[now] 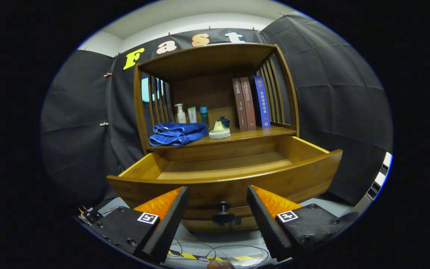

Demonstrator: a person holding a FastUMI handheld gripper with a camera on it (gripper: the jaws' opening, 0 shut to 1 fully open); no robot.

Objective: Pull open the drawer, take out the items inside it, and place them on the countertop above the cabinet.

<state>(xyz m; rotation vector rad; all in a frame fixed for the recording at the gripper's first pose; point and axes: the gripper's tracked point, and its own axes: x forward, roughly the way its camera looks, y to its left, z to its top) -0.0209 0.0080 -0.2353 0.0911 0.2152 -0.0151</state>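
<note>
Claw (218, 194) spread wide, holding nothing, round black knob (222, 215) between fingers. Curved wooden drawer (237, 179) pulled open. Worktop (259, 131): one folded blue towel (177, 133), three books (251, 102), three bottles (191, 114).

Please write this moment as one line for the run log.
drawer: pulled open | gripper: open, knob between fingers, not gripped | towel: on countertop

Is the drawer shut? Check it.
No: the drawer is pulled out toward the open tongs, its bare inside showing, with its knob between the fingers.

Glossy wooden drawer (230, 185), seemingly varnished
</note>
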